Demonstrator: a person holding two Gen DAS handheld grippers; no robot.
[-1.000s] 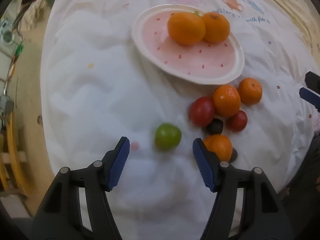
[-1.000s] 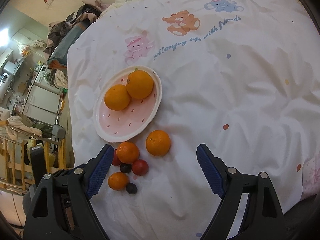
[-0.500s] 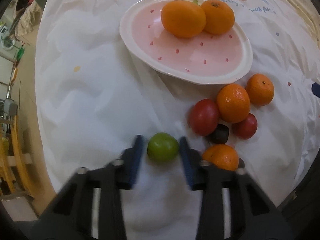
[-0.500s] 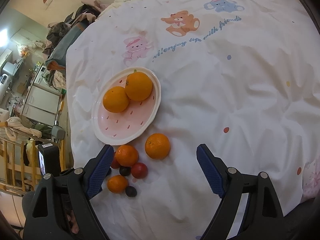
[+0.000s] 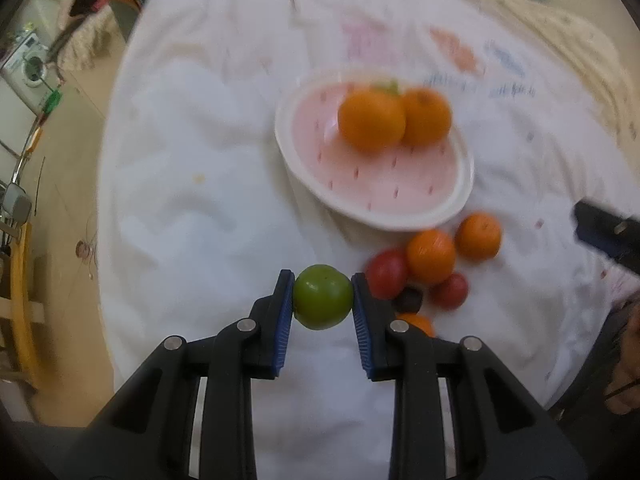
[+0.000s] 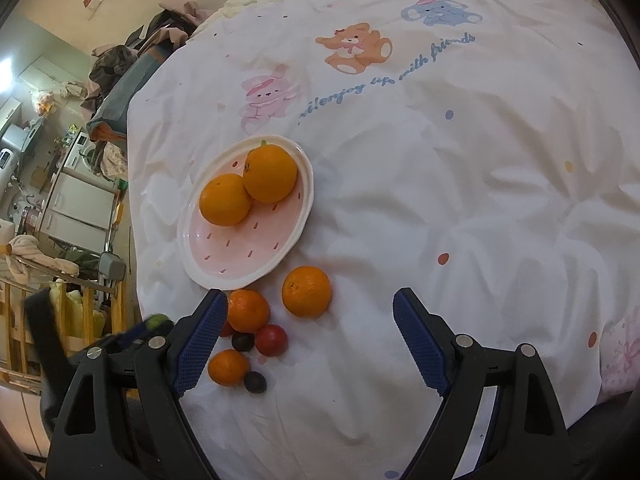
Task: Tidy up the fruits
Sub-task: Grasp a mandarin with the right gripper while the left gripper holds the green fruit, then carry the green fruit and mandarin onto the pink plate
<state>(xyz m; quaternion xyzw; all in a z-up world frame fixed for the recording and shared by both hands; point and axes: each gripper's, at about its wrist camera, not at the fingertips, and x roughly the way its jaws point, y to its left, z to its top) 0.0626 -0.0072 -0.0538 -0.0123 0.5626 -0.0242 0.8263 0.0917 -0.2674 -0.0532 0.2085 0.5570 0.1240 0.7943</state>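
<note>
My left gripper is shut on a green fruit and holds it above the white bedsheet, short of the pink plate. Two large oranges lie on that plate. Beside the plate lie three small oranges, red fruits and dark plums. My right gripper is open and empty, hovering above this cluster. The green fruit shows blurred at the left of the right wrist view.
The white bedsheet with cartoon animals covers the bed. Its left edge drops to a floor with furniture and clutter. The right gripper's finger shows at the right edge of the left wrist view.
My left gripper has closed on the green fruit and lifted it, pulling back from the plate. My right gripper has stayed open, hardly moving.
</note>
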